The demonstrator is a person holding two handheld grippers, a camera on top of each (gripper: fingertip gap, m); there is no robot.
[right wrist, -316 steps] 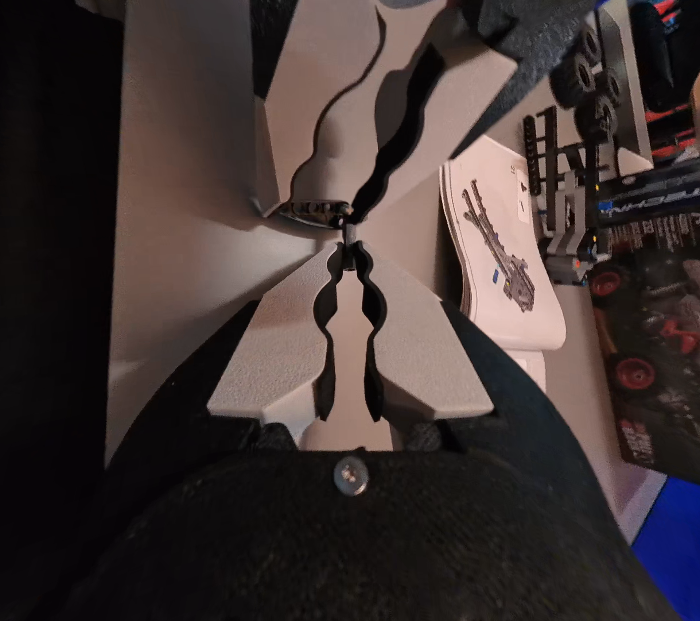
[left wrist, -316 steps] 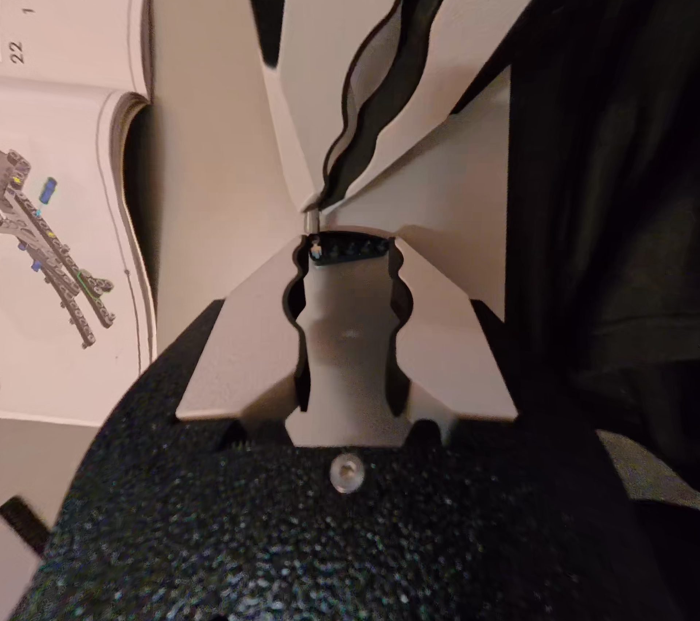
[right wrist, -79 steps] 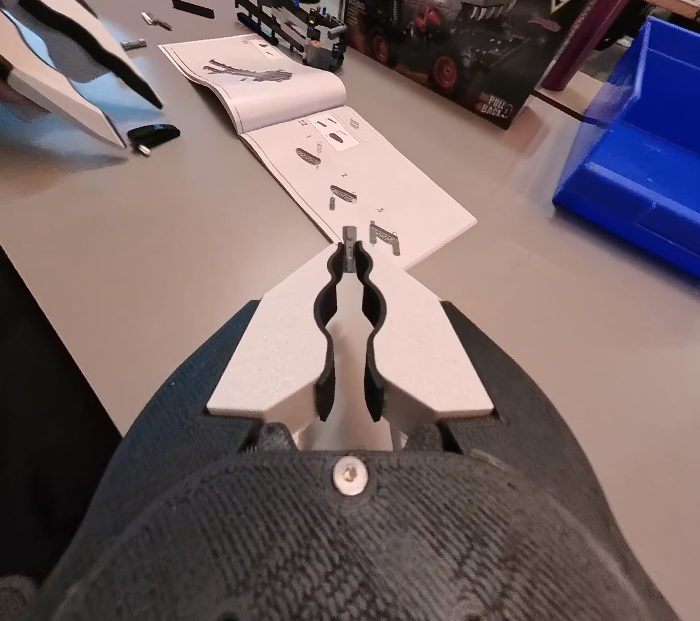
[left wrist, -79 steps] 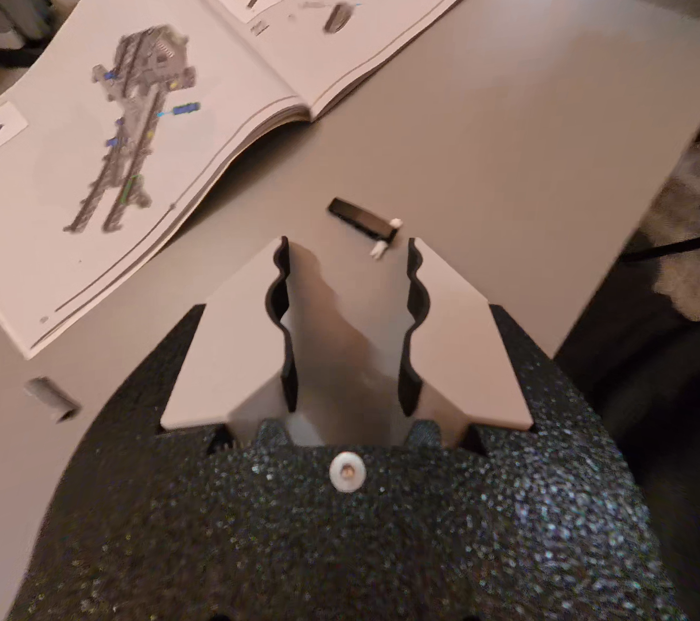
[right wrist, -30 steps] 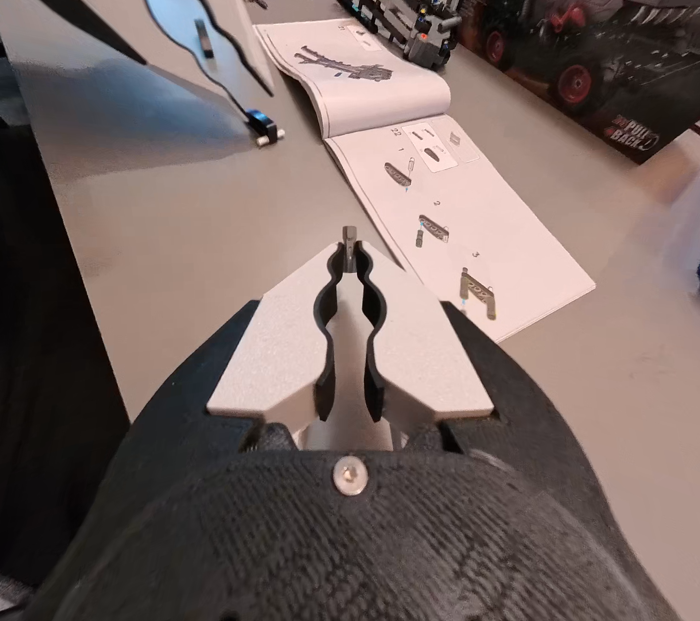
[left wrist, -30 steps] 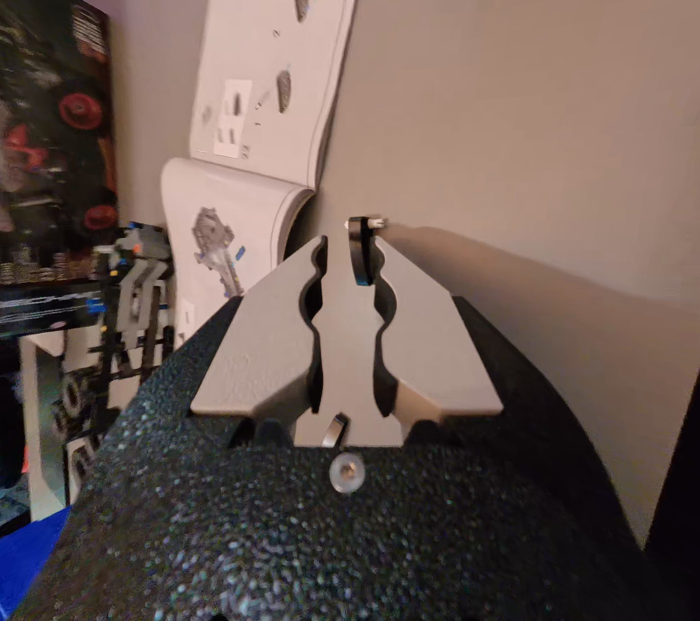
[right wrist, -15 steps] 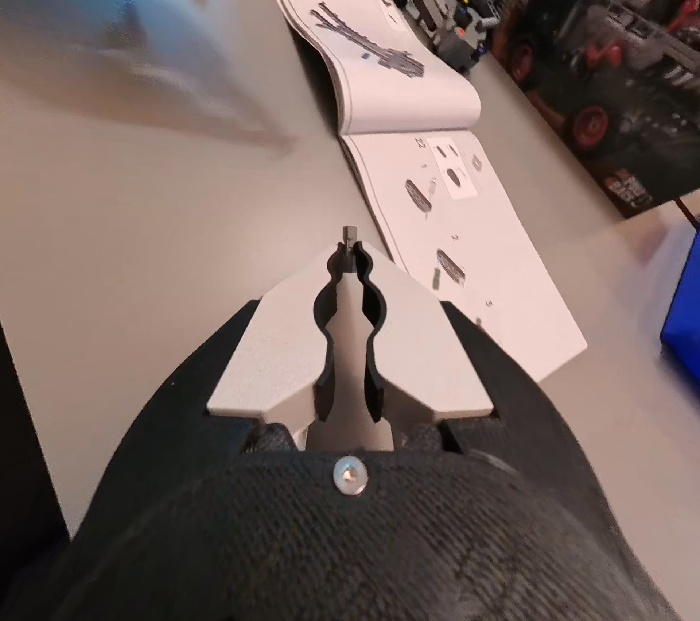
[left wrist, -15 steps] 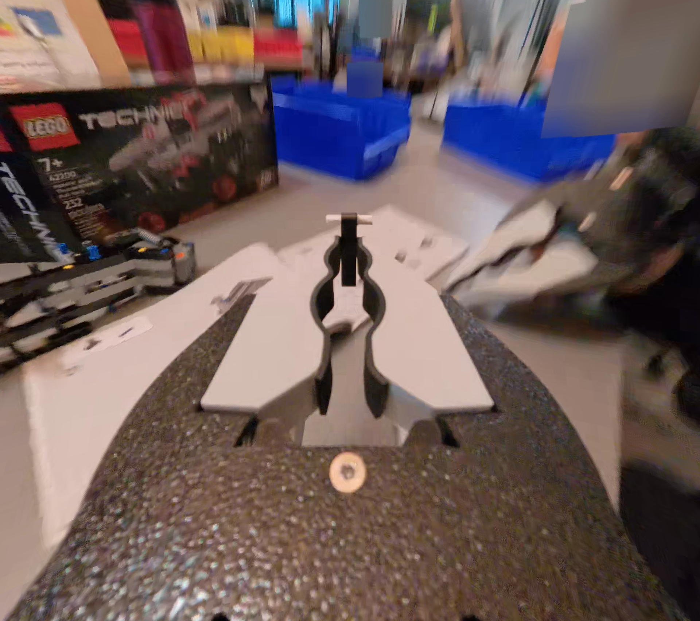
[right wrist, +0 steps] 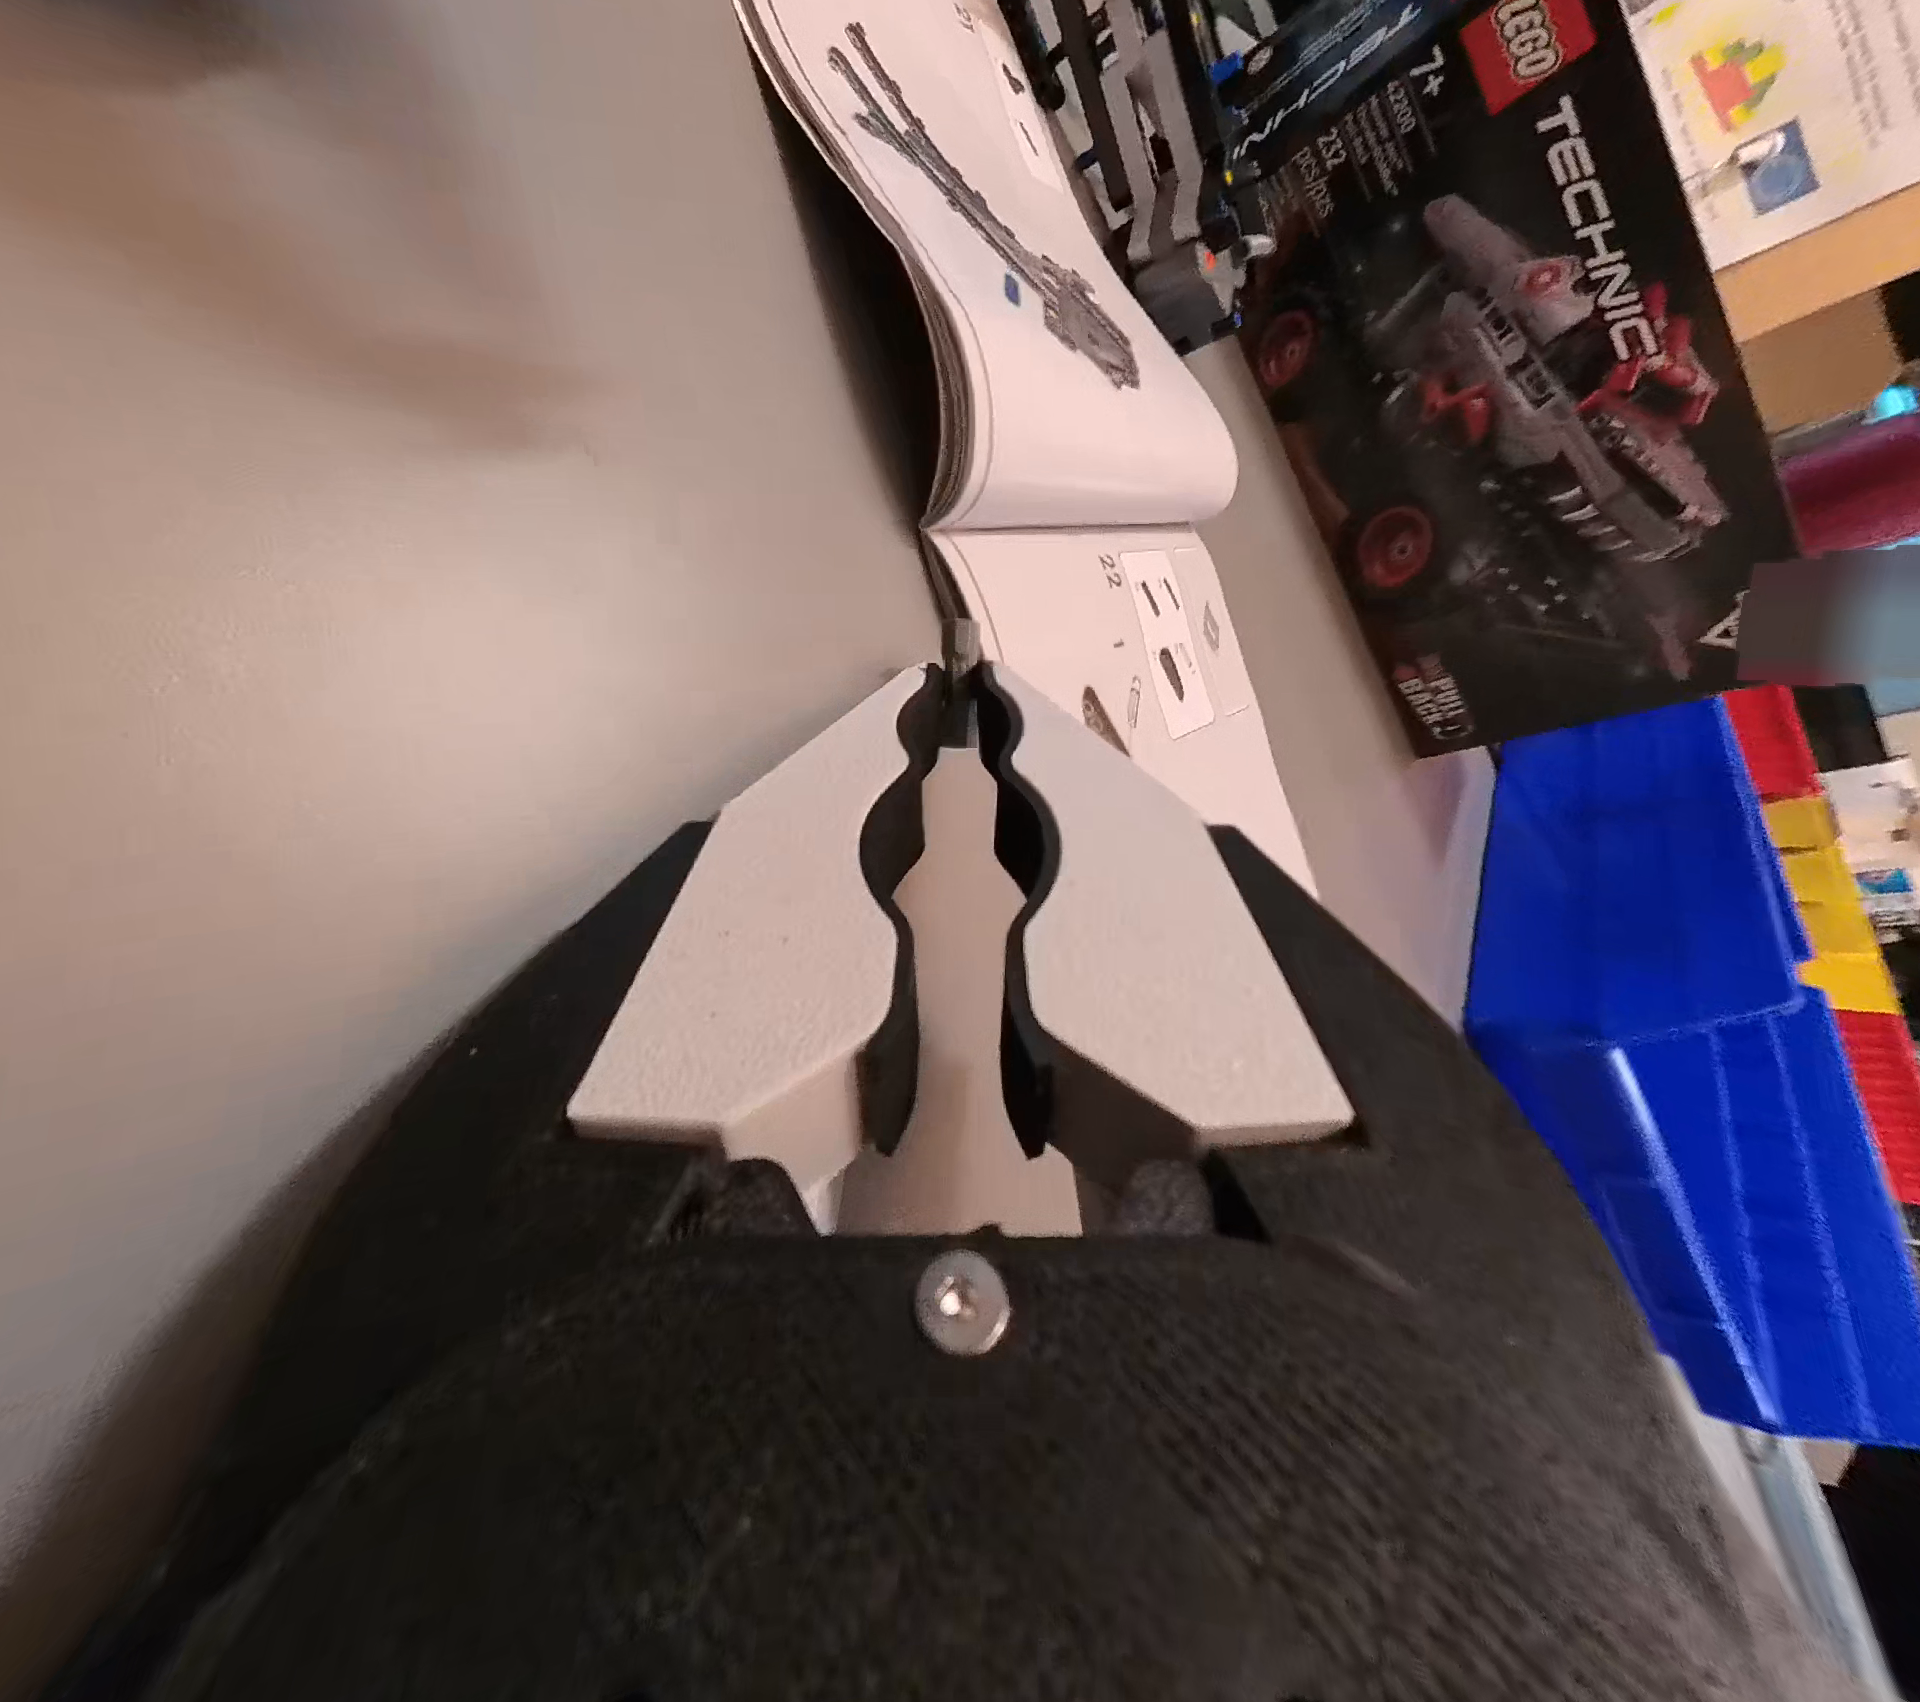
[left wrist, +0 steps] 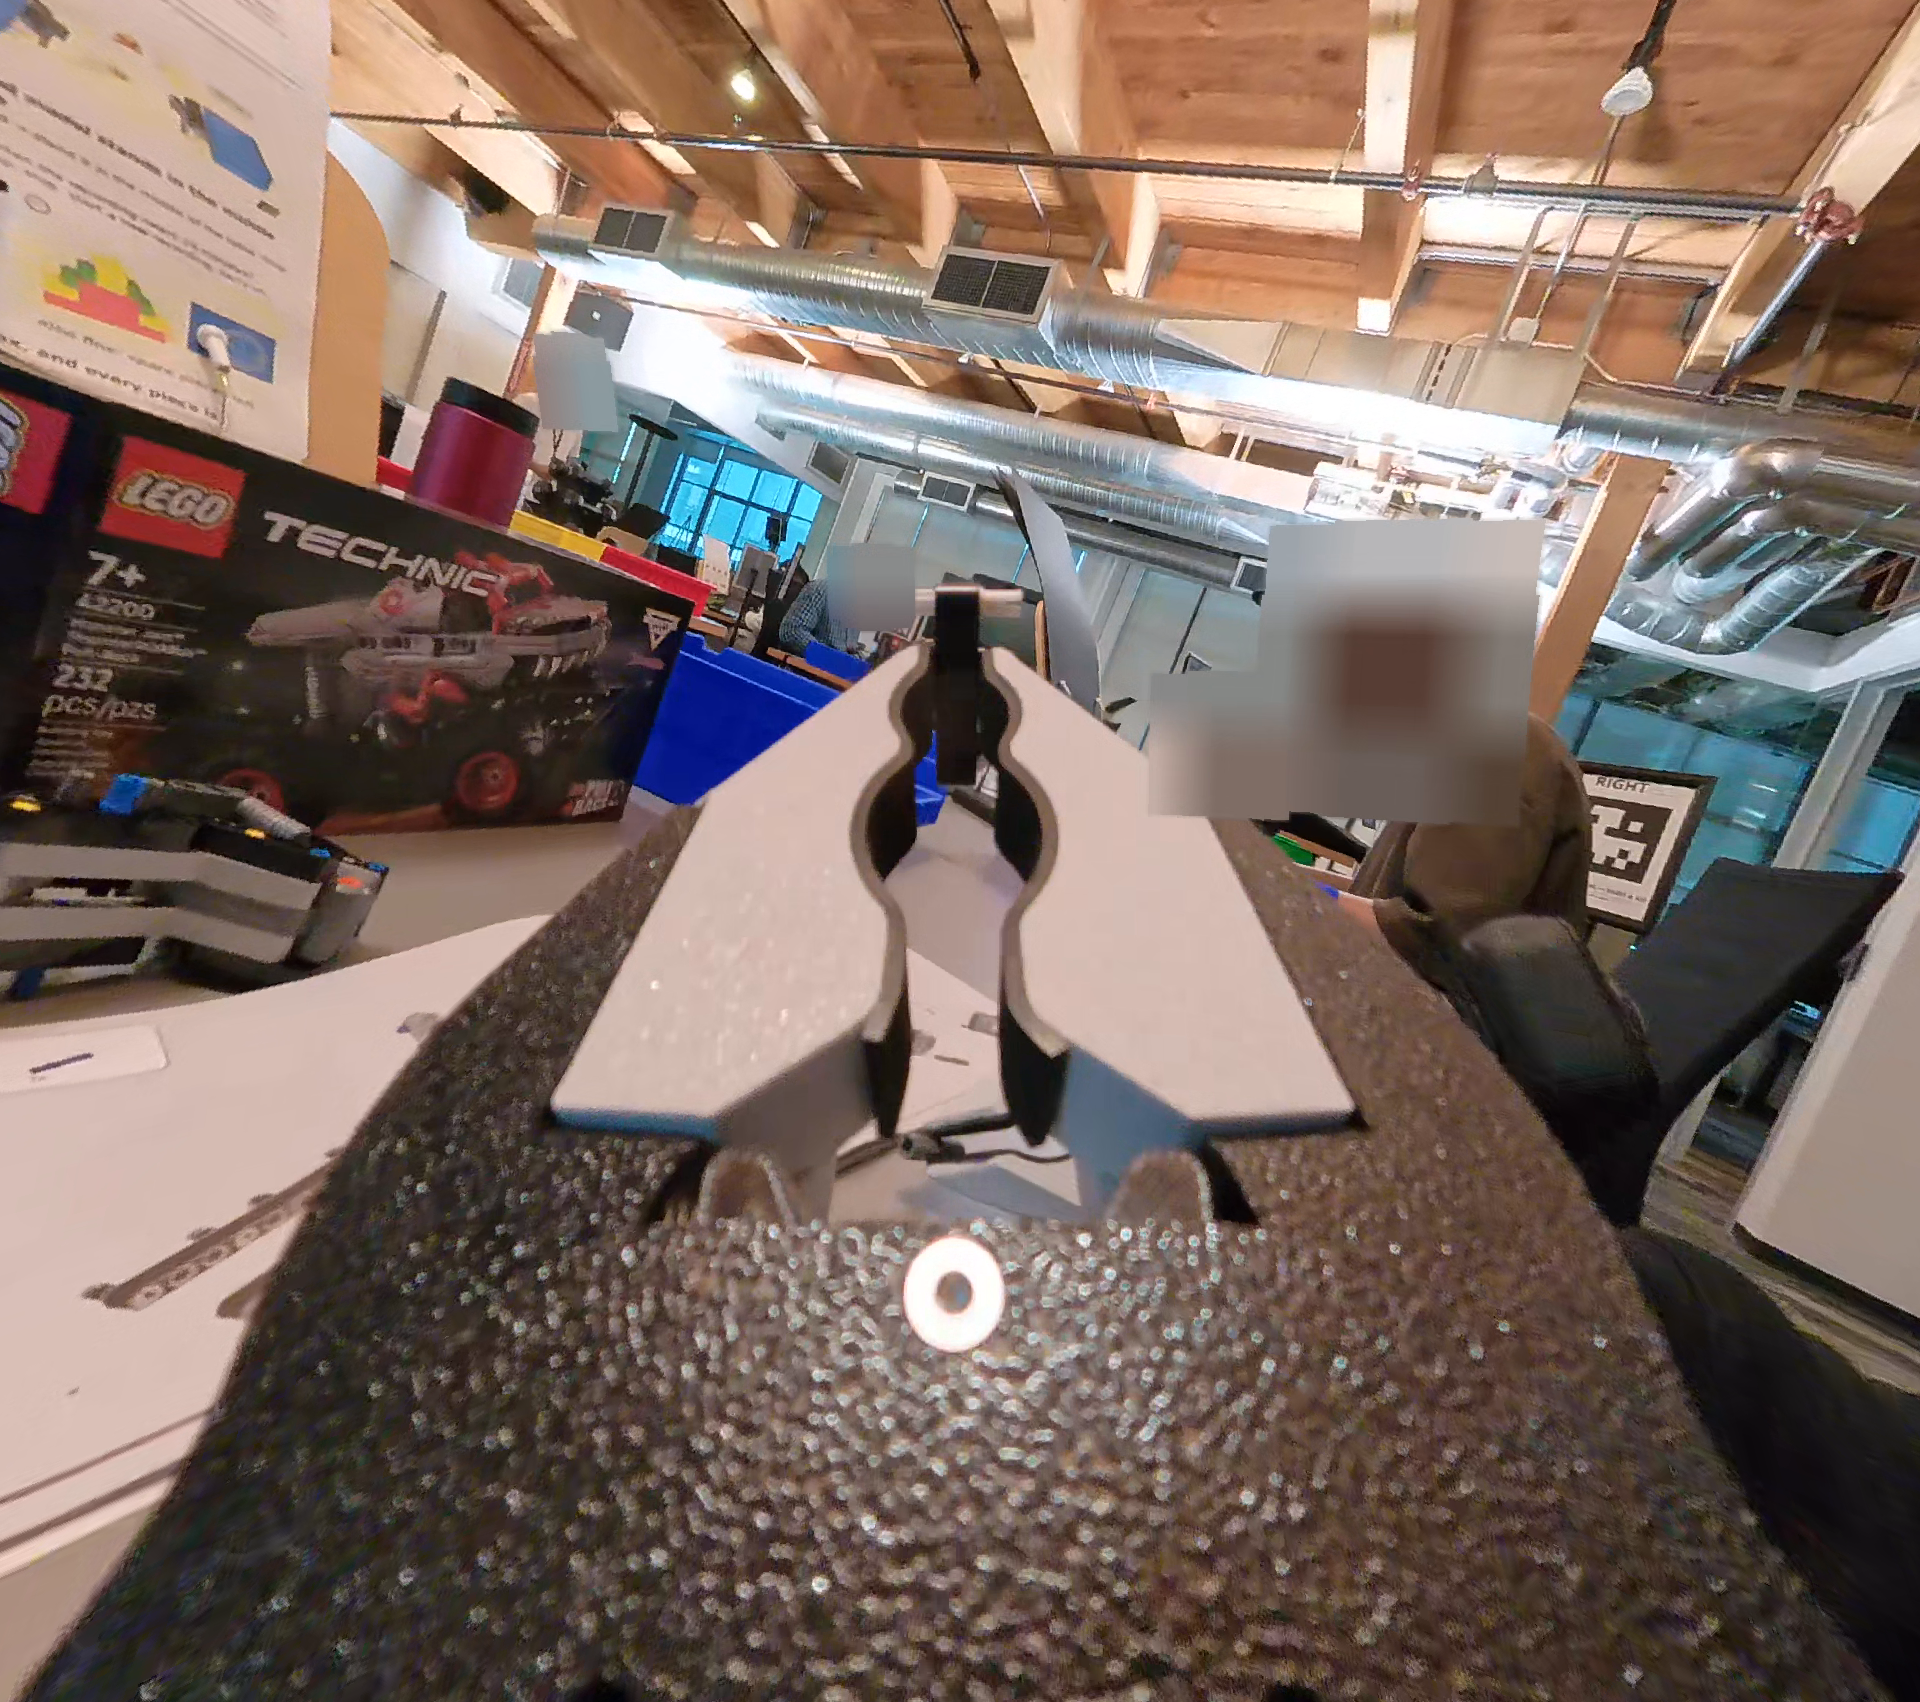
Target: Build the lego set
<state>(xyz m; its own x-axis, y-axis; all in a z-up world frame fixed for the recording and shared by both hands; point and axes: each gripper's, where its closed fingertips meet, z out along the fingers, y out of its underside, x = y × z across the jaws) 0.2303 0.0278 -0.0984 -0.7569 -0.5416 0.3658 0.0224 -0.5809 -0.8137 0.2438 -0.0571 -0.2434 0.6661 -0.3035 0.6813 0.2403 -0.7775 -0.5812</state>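
Observation:
My left gripper [left wrist: 954,665] is shut on a short black beam [left wrist: 954,696] that stands on edge with a light grey pin [left wrist: 1003,603] through its top end. It is raised and points level across the room. My right gripper [right wrist: 956,686] is shut on a small grey pin [right wrist: 960,646] and is rolled on its side over the grey table [right wrist: 364,509]. The open instruction booklet [right wrist: 1081,405] lies just beyond the right gripper. The partly built grey and black chassis [left wrist: 187,873] sits at the left in the left wrist view and shows behind the booklet in the right wrist view [right wrist: 1153,125].
The black set box [left wrist: 343,644] stands behind the chassis; it shows in the right wrist view [right wrist: 1538,322] too. A blue bin [right wrist: 1683,1102] sits at the right of the table. A person in a chair [left wrist: 1496,904] is beyond the table. Booklet pages [left wrist: 156,1133] lie under the left gripper. Spacing between my two grippers at the tips: around 15 cm.
My left gripper picked the black beam with its pin up off the table, lifted it and swung level. My right gripper kept its pin, moved toward the booklet and rolled on its side.

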